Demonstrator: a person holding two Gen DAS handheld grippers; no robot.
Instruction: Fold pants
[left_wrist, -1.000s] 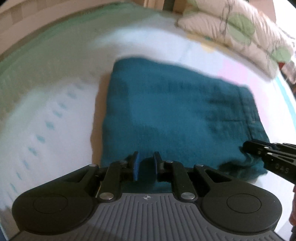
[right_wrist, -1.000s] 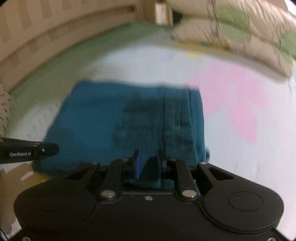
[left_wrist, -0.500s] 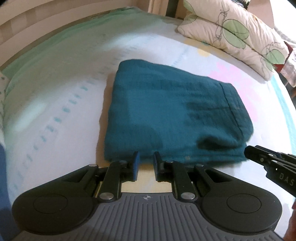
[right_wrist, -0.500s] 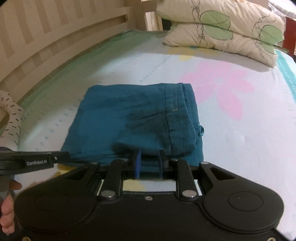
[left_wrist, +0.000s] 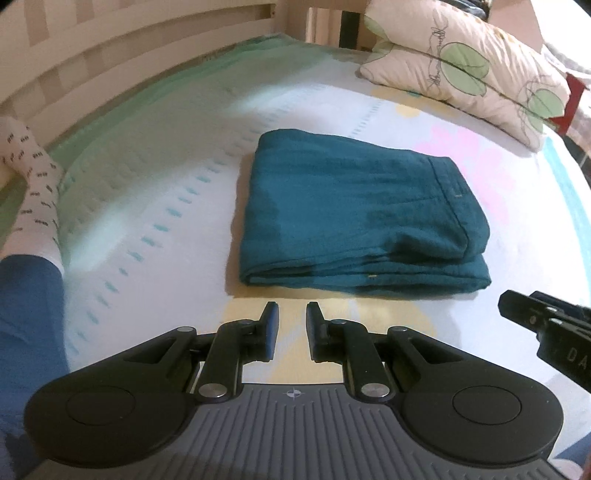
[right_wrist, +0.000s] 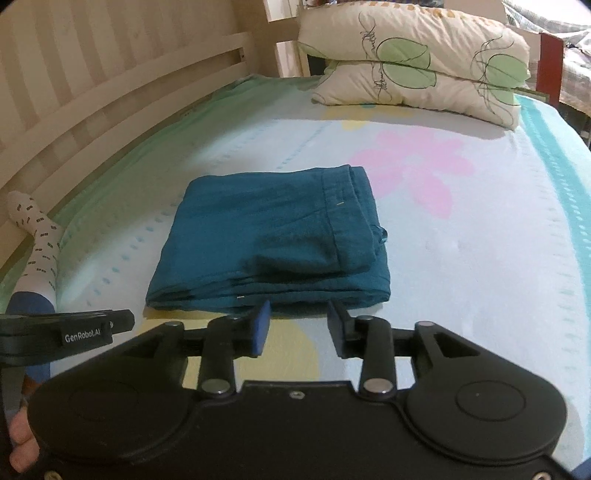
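The teal pants (left_wrist: 354, 214) lie folded into a thick rectangle on the bed sheet; they also show in the right wrist view (right_wrist: 273, 243). My left gripper (left_wrist: 291, 314) is open and empty, just short of the bundle's near edge. My right gripper (right_wrist: 298, 312) is open and empty, its tips close to the near edge of the fold. The right gripper's tip shows at the right of the left wrist view (left_wrist: 532, 314). The left gripper's side shows at the left of the right wrist view (right_wrist: 74, 326).
Two stacked leaf-print pillows (right_wrist: 413, 62) lie at the far end of the bed. A slatted wooden bed rail (right_wrist: 110, 92) runs along the left. A person's socked foot (left_wrist: 33, 206) rests on the sheet at the left.
Both grippers have let go of the pants and pulled back toward me. The folded bundle now lies flat and still, and both grippers have opened wider.
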